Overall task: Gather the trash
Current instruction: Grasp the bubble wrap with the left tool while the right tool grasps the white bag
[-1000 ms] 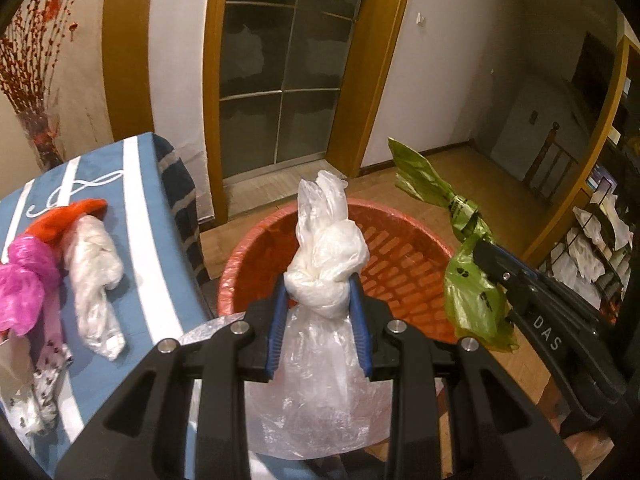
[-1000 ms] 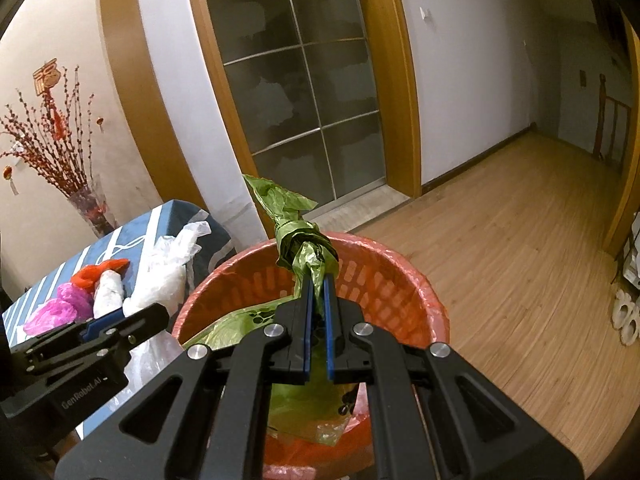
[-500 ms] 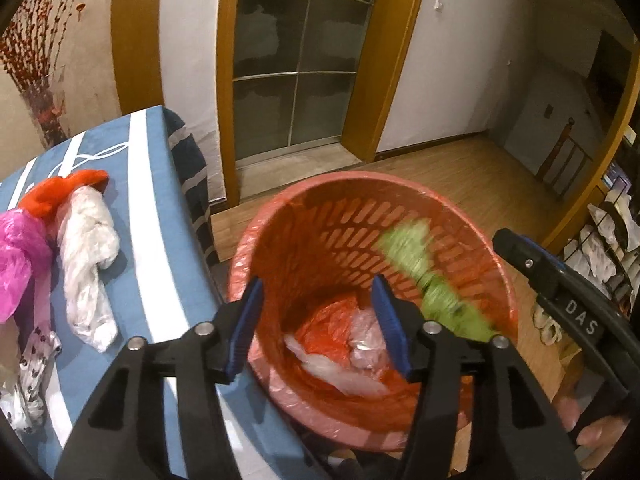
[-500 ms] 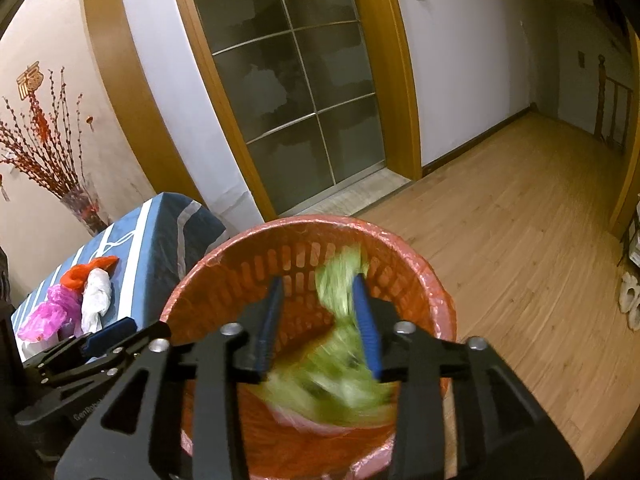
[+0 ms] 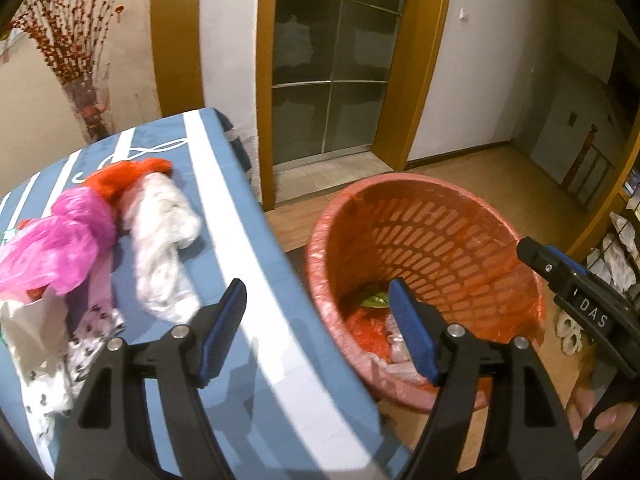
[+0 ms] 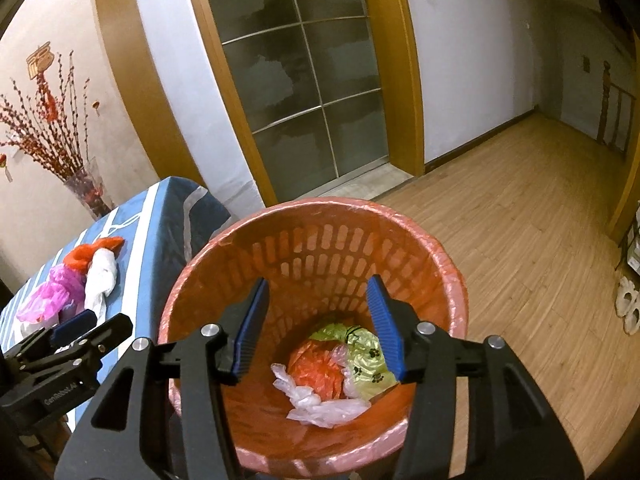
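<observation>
An orange-red slatted basket [image 6: 320,204] with a thin liner stands on the floor beside the table. In it lie a green bag [image 6: 366,344], a clear white bag [image 6: 320,404] and an orange bag [image 6: 316,364]. My right gripper [image 6: 317,284] hovers over the basket, its jaws opening with nothing between them. My left gripper [image 5: 316,292] hangs over the table's edge next to the basket [image 5: 400,184], its jaws also opening and empty. On the striped table [image 5: 224,200] lie a pink bag [image 5: 60,240], a white bag [image 5: 160,232] and a red bag [image 5: 128,172].
A white patterned bag [image 5: 80,352] lies at the table's near left. A vase of red branches [image 5: 88,100] stands behind the table by the wall. Glass sliding doors [image 6: 300,80] are beyond the basket, wooden floor [image 6: 520,220] to the right, slippers [image 6: 628,308] at the far right.
Both grippers opened. The clear white bag left the left one and the green bag the right one, and both fell into the basket. The left gripper swung left toward the table.
</observation>
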{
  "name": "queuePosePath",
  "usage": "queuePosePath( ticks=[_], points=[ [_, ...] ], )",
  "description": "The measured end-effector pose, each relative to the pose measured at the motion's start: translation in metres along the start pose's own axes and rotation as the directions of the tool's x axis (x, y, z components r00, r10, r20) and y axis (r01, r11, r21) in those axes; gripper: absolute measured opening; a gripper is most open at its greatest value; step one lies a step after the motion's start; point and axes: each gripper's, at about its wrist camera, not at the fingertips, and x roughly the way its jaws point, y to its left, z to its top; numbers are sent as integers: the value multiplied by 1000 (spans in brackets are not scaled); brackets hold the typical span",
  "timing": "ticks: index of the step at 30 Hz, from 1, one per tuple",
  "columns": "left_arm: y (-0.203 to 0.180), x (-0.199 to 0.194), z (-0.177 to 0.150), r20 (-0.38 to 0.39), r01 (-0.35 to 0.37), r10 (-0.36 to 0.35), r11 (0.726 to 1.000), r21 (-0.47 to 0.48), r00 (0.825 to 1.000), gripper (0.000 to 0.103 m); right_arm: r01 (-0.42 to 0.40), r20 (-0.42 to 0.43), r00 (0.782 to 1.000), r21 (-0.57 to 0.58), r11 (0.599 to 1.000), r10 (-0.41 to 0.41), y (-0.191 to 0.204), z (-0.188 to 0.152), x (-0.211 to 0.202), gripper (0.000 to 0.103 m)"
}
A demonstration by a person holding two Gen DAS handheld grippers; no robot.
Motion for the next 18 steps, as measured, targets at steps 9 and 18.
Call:
queuePosePath(
  ticks=[9, 18],
  points=[
    [38, -35, -11, 42, -47, 48, 998, -33, 998, 73, -39, -11, 999, -52, 998, 39, 34, -3, -5, 51],
    [91, -77, -17, 96, -108, 118, 988, -107, 988, 74, -136, -48, 990, -144, 980, 130, 103, -11, 2, 51]
  ],
)
